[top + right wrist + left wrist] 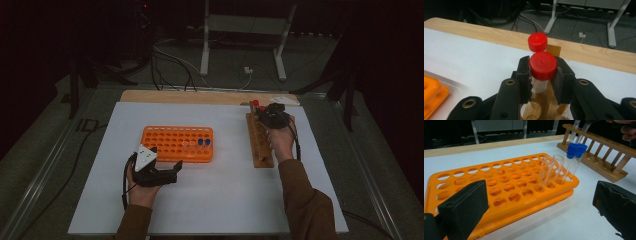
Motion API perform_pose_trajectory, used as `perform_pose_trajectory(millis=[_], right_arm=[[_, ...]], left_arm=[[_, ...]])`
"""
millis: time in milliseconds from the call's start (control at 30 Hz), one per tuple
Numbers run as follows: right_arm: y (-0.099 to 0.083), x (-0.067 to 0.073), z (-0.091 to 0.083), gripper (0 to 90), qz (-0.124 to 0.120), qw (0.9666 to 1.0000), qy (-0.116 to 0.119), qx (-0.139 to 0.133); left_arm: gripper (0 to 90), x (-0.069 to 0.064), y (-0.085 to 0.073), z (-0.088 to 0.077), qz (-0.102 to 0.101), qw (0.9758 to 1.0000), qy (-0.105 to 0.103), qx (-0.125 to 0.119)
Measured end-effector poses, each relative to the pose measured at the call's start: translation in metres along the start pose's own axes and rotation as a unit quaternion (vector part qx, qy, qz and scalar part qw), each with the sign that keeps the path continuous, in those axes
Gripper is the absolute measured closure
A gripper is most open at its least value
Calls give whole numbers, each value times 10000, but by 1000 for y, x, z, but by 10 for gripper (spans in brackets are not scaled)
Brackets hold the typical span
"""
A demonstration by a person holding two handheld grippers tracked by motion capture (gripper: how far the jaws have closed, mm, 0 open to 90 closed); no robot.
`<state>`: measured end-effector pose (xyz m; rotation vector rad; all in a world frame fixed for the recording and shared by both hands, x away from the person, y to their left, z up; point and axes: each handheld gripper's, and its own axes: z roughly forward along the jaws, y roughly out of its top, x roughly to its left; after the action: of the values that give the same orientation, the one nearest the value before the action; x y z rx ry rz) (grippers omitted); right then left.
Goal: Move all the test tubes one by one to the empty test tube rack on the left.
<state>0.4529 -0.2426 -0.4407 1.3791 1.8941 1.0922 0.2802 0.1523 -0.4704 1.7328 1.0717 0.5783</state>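
Observation:
My right gripper (267,116) is at the far end of a wooden tube rack (260,142), shut on the red cap of a tube (542,66) that stands in the rack (544,100). A second red-capped tube (537,42) stands just behind it. My left gripper (167,172) rests open near the front of an orange tube rack (177,144), nothing between its jaws. In the left gripper view, the orange rack (499,185) holds two blue-capped tubes (576,148) and two open clear tubes (549,170) at its right end.
A white sheet (225,195) covers the table, with a bare wooden strip (200,96) along the far edge. Beyond the table stand a metal frame (240,30) and cables (175,65) on the floor.

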Motion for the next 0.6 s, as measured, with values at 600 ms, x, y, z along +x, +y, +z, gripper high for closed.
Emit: perform_pose_trajectory(millis=[600], right_arm=[[13, 2, -31, 708, -117, 9984, -18, -559]], left_arm=[[8, -2, -1, 2, 56, 10000, -8, 49]])
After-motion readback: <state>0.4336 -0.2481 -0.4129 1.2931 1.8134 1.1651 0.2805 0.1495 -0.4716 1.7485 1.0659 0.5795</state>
